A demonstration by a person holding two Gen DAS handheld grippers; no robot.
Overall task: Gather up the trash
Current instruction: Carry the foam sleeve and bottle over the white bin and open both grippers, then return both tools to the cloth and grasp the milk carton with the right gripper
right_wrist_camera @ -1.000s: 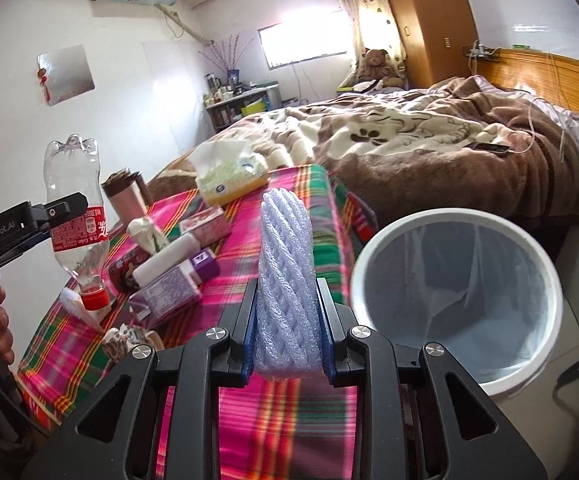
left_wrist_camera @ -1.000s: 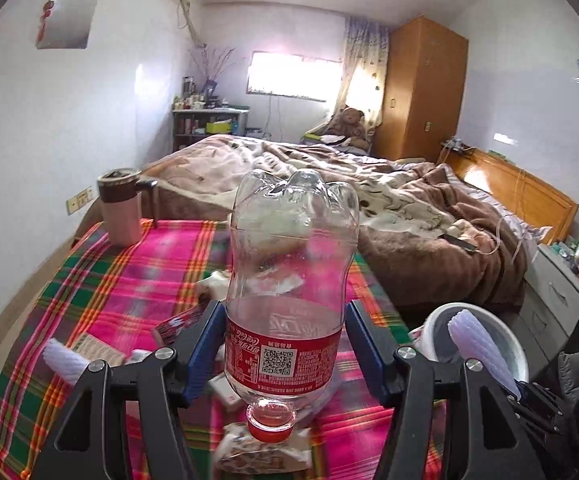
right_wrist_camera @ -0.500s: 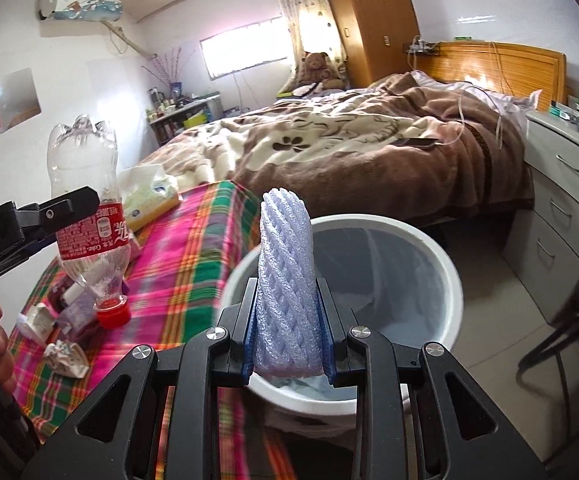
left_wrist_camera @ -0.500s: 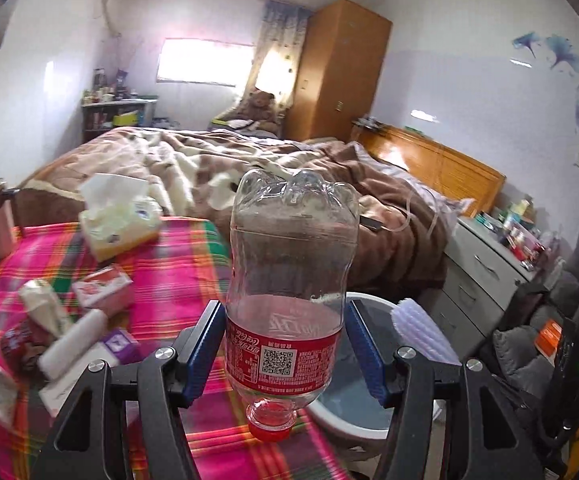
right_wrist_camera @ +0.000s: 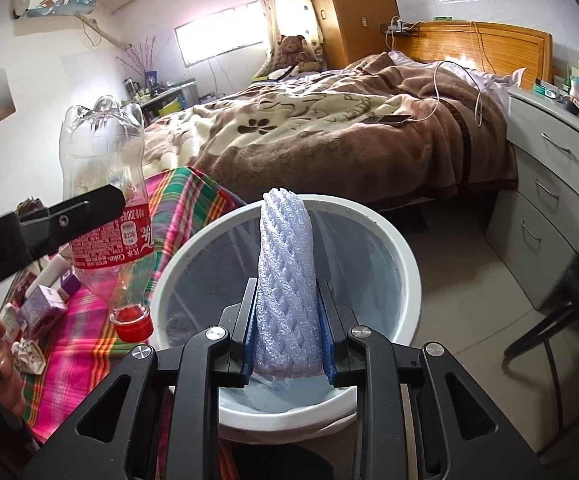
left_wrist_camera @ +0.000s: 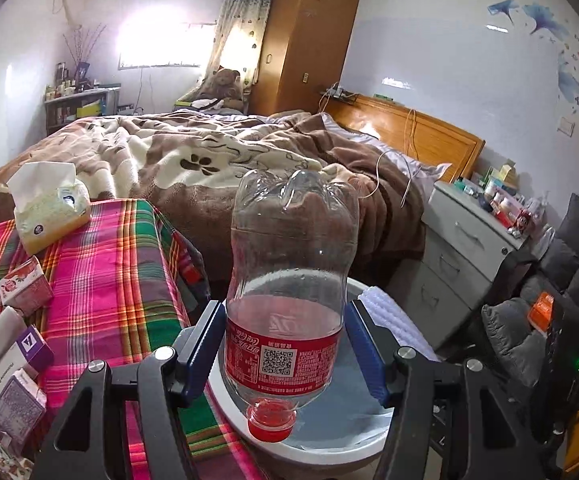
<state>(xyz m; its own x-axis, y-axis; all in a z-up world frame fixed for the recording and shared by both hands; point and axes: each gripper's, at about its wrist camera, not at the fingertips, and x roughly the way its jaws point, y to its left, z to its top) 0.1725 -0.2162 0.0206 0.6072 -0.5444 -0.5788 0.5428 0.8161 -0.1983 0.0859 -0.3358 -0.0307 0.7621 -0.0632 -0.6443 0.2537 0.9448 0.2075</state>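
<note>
- Plastic bottle point(left_wrist_camera: 289, 292), clear w/ red label, held upside down, red cap point(left_wrist_camera: 270, 424) at the bottom, over the near rim of the white trash bin point(right_wrist_camera: 401, 240).
- Left gripper point(left_wrist_camera: 287, 346) clamped on bottle at the label, blue pads on both sides.
- Foam net sleeve point(right_wrist_camera: 287, 292), pale lilac, upright, pinched tight in right gripper point(right_wrist_camera: 288, 340), above the bin's opening.
- Bin lined w/ a bag, sits on the floor just beside the table w/ plaid cloth point(left_wrist_camera: 101, 272).
- On cloth: tissue pack point(left_wrist_camera: 47, 204), small cartons point(left_wrist_camera: 25, 288), purple boxes point(left_wrist_camera: 13, 404), crumpled wrapper point(right_wrist_camera: 29, 356).
- Bed w/ brown blanket point(right_wrist_camera: 329, 136) behind; grey drawers point(right_wrist_camera: 549, 192) to the right.
</note>
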